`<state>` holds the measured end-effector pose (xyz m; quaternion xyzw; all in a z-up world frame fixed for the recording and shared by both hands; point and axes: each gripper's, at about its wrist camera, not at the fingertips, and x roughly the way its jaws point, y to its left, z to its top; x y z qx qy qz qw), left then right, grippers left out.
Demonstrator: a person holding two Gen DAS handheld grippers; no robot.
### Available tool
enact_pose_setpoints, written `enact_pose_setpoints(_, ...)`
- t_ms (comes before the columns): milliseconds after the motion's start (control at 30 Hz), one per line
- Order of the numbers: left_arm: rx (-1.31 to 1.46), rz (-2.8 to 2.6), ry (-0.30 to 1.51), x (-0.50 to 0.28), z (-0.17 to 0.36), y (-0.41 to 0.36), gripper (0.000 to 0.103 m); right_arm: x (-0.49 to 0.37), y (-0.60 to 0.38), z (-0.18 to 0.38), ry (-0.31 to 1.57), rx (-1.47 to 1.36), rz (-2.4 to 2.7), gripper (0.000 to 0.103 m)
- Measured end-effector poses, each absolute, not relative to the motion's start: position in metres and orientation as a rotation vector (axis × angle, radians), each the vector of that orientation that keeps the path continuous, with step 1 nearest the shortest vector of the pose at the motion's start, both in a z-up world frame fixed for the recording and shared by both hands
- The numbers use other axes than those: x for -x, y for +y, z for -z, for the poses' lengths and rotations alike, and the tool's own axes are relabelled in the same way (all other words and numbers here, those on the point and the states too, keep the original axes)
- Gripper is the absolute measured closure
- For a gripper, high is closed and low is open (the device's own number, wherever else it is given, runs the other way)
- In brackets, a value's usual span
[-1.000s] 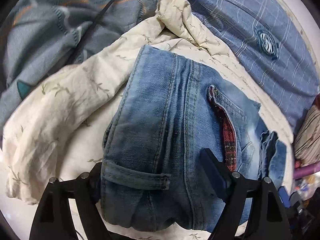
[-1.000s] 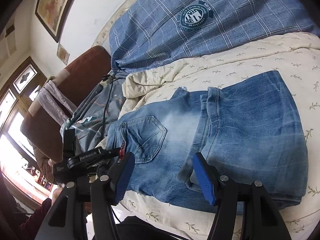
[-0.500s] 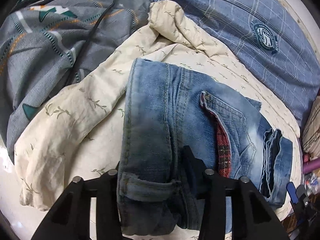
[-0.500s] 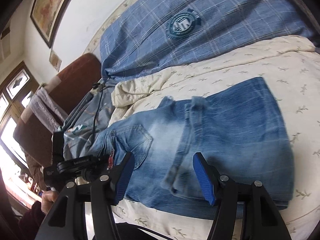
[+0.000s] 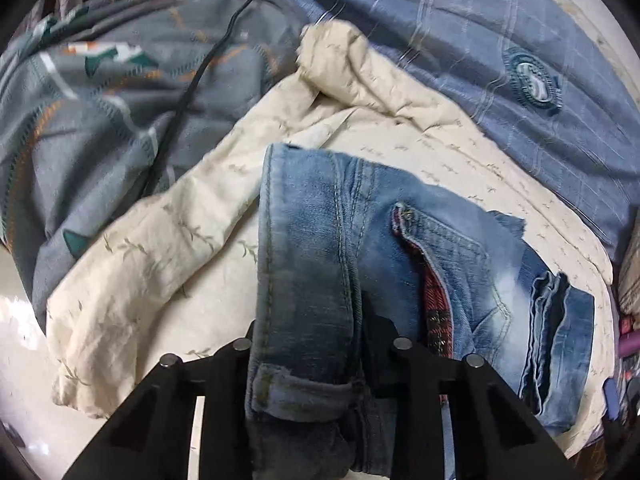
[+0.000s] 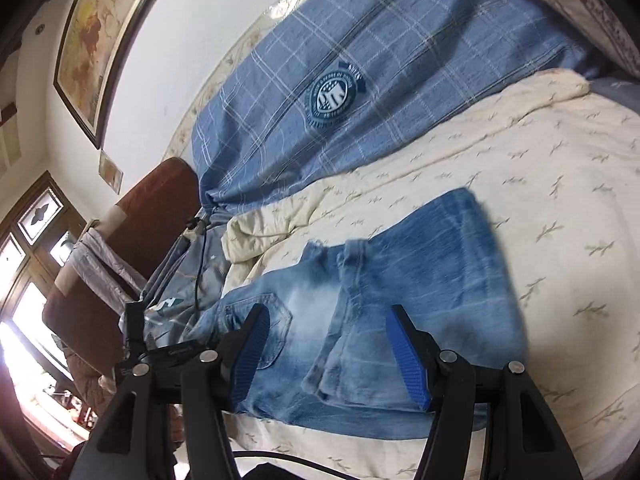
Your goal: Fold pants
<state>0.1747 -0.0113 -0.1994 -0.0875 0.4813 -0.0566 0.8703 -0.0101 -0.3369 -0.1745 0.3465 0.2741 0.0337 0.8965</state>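
Folded blue jeans [image 5: 400, 264] lie on a cream leaf-print quilt [image 5: 160, 248]. In the left wrist view my left gripper [image 5: 308, 344] is shut on the jeans' waistband end, the denim pinched between its black fingers. A back pocket with red plaid lining [image 5: 436, 304] sits just right of it. In the right wrist view the jeans [image 6: 400, 288] lie flat, and my right gripper [image 6: 332, 344] is open with blue pads, hovering above the near edge and touching nothing. The left gripper [image 6: 160, 356] shows at the jeans' left end.
A blue plaid cover with a round crest [image 6: 336, 96] lies beyond the quilt. A grey patterned blanket [image 5: 100, 120] with a black cable [image 5: 192, 84] is left of the jeans. A brown chair [image 6: 152, 208], window and framed picture [image 6: 104, 32] stand at the left.
My left gripper closed from wide open onto the jeans' waistband end. My right gripper stayed open and drew back a little from the jeans.
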Motion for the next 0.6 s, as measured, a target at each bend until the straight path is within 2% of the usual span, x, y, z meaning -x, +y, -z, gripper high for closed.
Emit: enact_pose_setpoints(600,0.104,0.351,0.818,-0.129,0.117,-0.059,0.073,0.037,-0.392,0.184,0.525,-0.871,0.109,0.039)
